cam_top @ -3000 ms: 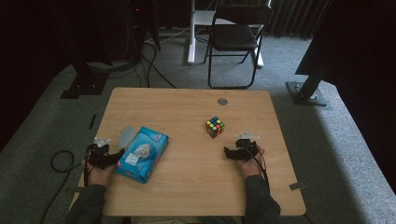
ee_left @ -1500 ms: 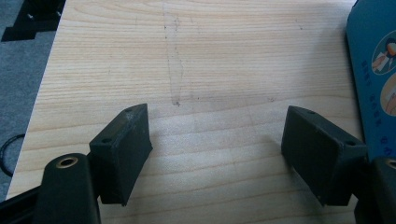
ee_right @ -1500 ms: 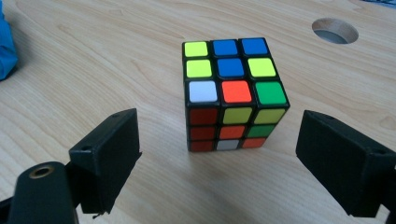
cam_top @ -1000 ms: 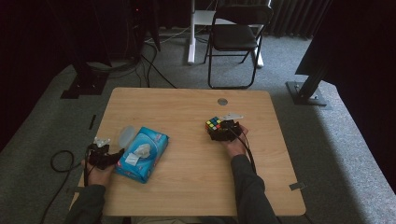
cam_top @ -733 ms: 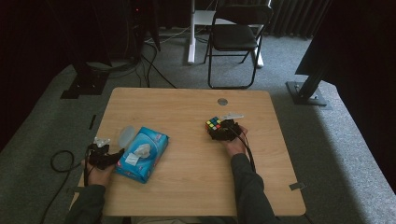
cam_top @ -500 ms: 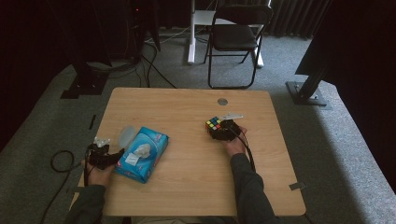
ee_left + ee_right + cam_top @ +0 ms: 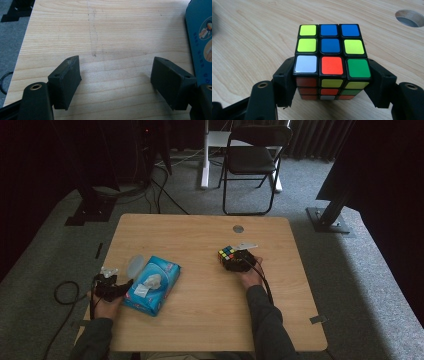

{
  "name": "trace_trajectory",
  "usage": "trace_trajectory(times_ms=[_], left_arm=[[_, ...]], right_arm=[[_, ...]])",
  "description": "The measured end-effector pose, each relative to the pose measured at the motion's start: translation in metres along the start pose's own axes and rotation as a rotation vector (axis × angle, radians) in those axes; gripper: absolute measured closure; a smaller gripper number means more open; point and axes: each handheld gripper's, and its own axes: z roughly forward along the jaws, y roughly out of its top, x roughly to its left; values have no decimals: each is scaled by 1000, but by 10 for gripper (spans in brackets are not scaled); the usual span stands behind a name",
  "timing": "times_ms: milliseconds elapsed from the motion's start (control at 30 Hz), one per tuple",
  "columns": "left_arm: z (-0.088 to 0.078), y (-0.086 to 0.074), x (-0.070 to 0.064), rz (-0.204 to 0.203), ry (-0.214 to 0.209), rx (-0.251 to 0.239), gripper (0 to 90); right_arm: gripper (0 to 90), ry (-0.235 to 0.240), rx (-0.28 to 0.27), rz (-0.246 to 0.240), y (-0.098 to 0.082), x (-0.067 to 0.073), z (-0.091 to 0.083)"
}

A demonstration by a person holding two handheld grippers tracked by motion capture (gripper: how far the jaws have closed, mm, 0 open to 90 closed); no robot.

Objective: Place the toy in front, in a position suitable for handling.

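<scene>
A scrambled Rubik's cube (image 7: 226, 253) (image 7: 332, 47) sits on the wooden table (image 7: 200, 310), right of centre. My right gripper (image 7: 234, 260) (image 7: 332, 83) reaches it from the near side. Its jaws have just been closing, and the pads now press on the cube's two side faces, the cube resting on the wood. At the near left edge of the table my left gripper (image 7: 120, 287) (image 7: 116, 75) lies low over bare wood, its jaws wide apart and empty. Just beyond its right jaw lies a blue tissue pack (image 7: 152, 282) (image 7: 200, 37).
A round cable hole (image 7: 238, 228) (image 7: 409, 18) is set in the table behind the cube. A clear plastic piece (image 7: 134, 265) lies by the tissue pack's far left corner. A folding chair (image 7: 250, 160) and stand bases are on the carpet beyond the table.
Three seconds ago the right gripper was near the table's right side; it moved forward and left to the cube and its jaws closed onto it. The left hand stayed put.
</scene>
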Motion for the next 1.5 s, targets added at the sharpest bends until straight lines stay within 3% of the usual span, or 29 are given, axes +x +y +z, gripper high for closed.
trace_trajectory(times_ms=[633, 1100, 1500], left_arm=[[0, 0, 0, 0, 0, 0, 245], [0, 0, 0, 0, 0, 0, 245], [0, 0, 0, 0, 0, 0, 245]], right_arm=[[341, 64, -13, -144, -1, 45, -12], [341, 141, -28, -141, -7, 69, -23], [340, 165, -14, -156, -13, 81, -27]])
